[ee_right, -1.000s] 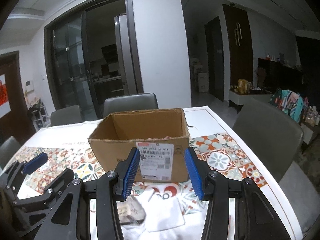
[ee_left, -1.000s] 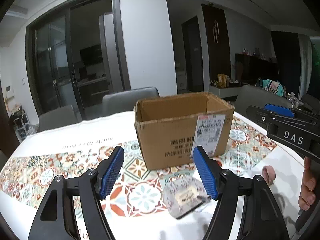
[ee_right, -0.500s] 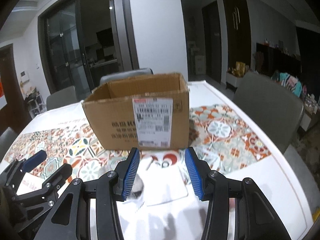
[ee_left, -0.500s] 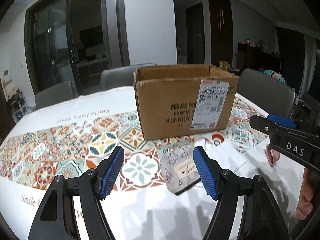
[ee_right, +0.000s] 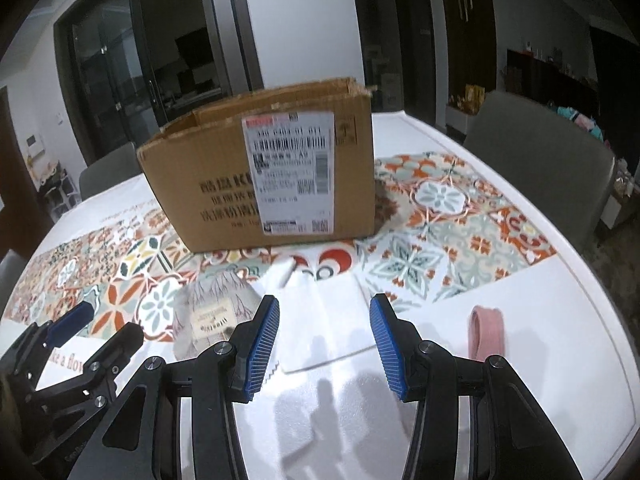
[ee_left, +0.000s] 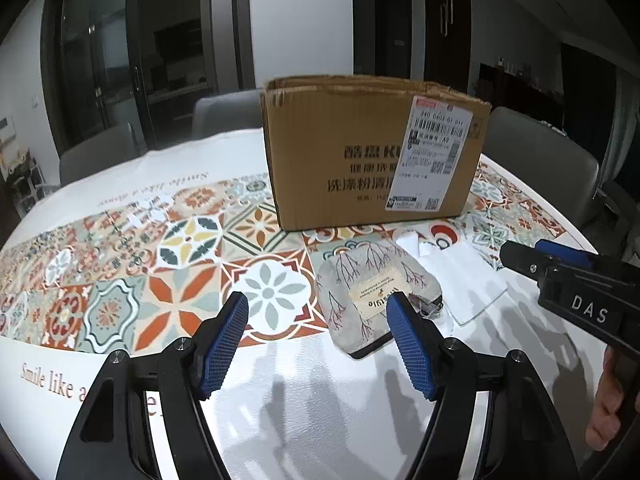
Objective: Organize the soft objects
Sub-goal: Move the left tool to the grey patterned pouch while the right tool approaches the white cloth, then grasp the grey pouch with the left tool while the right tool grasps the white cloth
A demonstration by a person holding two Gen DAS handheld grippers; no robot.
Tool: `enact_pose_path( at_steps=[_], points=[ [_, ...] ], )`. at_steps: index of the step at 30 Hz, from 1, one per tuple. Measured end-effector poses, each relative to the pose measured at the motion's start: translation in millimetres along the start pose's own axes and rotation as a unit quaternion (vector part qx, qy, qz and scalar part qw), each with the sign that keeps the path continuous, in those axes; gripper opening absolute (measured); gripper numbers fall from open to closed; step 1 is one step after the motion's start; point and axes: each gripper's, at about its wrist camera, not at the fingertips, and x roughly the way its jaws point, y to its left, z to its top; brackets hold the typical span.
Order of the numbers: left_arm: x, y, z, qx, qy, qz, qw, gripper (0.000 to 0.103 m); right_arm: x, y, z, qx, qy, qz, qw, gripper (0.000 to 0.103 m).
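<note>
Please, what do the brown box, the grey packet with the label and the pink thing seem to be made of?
Brown box: corrugated cardboard, matt; fluting shows along the torn top edge.
Grey packet: probably knitted fabric with a branch pattern, perhaps in a clear wrapper; a paper label lies on it.
Pink thing: apparently soft folded cloth, matt; too small to tell more.

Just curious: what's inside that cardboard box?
The cardboard box is open on top, but from both cameras only its outer walls and rim show. Whatever is inside stays hidden.

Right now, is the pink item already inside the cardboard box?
No, the pink item lies on the white tablecloth, apart from the cardboard box.
</note>
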Motion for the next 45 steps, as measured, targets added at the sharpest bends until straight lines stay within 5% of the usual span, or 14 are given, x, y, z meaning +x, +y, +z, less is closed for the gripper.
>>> enact_pose_path(
  at_steps=[11,30,39,45],
  points=[
    [39.5,6.1,12.7,-0.026,0.035,-0.028,0.9986,0.071,46.6,-2.6,0.8,0.014,0.068,0.005,0.998,0.049],
    [87.2,10.6,17.3,-0.03,0.069,-0.054,0.9957,0.069,75.3,4.7,-3.4,-0.011,0.083,-0.018,0.996,0.049],
    [90.9,8.6,16.8,-0.035,0.075,-0.081,0.9933,0.033,75.4,8.1,-5.9,-0.029,0.077,-0.033,0.996,0.046],
    [85.5,5.3,17.8,-0.03,0.063,-0.072,0.9949,0.02,73.9,5.9,-5.7,-0.027,0.074,-0.021,0.997,0.015]
  ],
)
